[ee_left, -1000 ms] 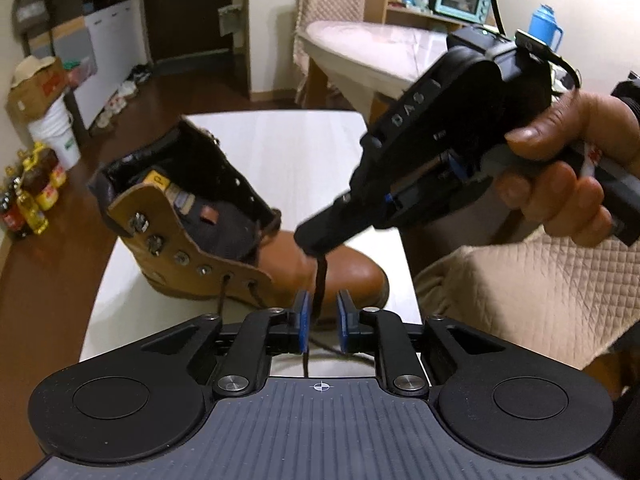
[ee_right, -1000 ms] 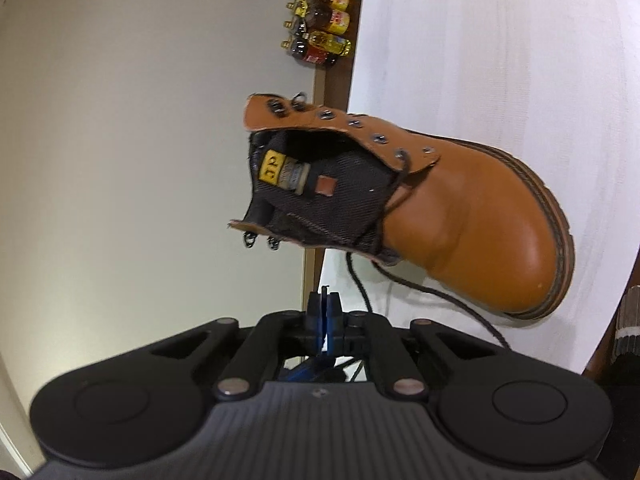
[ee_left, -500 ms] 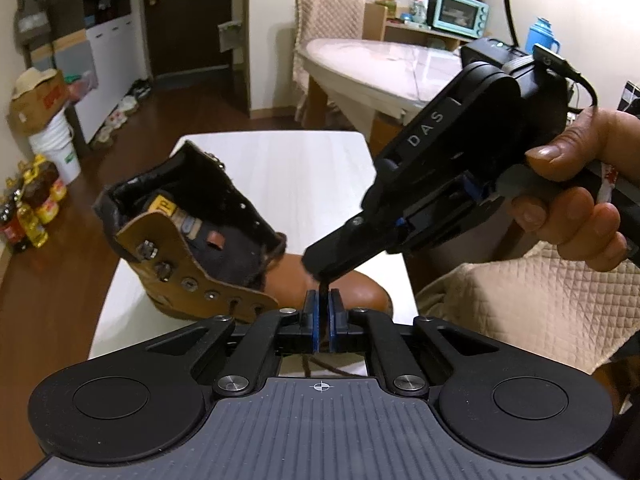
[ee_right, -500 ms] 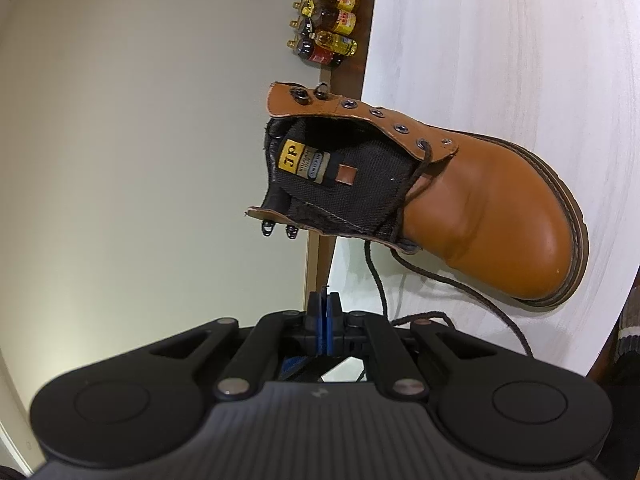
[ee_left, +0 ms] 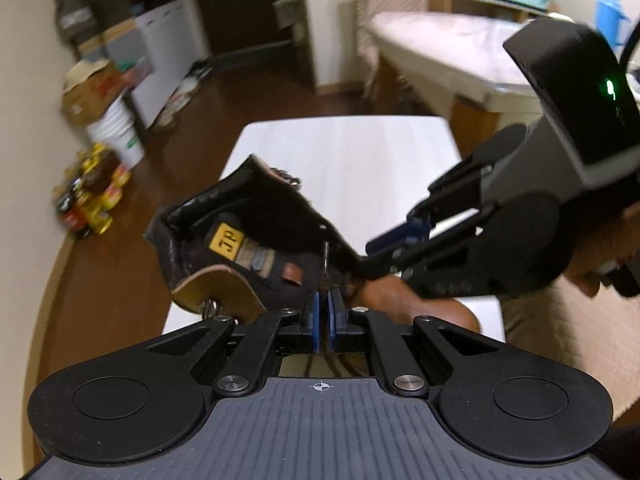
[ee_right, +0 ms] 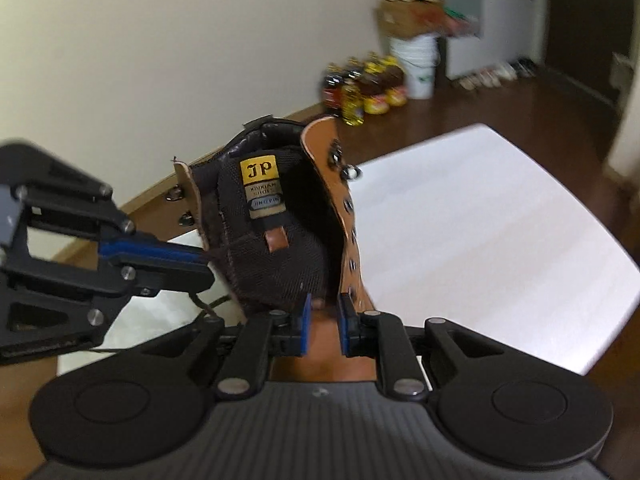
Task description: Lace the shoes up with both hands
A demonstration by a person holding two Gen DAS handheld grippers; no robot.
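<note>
A tan leather boot (ee_left: 216, 288) lies on the white table (ee_left: 352, 160), its dark tongue with a yellow label facing me. My left gripper (ee_left: 325, 300) is shut on the dark lace (ee_left: 326, 264), whose stiff tip sticks up above the pads. My right gripper (ee_left: 370, 258) reaches in from the right, its tips at the boot's throat. In the right wrist view the right gripper (ee_right: 323, 312) hangs just over the boot (ee_right: 280, 264) with its jaws opening and nothing pinched between them. The left gripper (ee_right: 206, 266) comes in from the left, beside the boot's near flap.
Several bottles (ee_left: 88, 200) stand on the dark wood floor left of the table, beside a white bucket (ee_left: 116, 132) with a cardboard box on it. A second table (ee_left: 460, 52) stands at the back right. A quilted cover (ee_left: 560, 340) lies at the right.
The left gripper closed on the lace end that the right gripper was holding. The right gripper let go, rolled upright and moved over the boot's throat, its jaws spreading.
</note>
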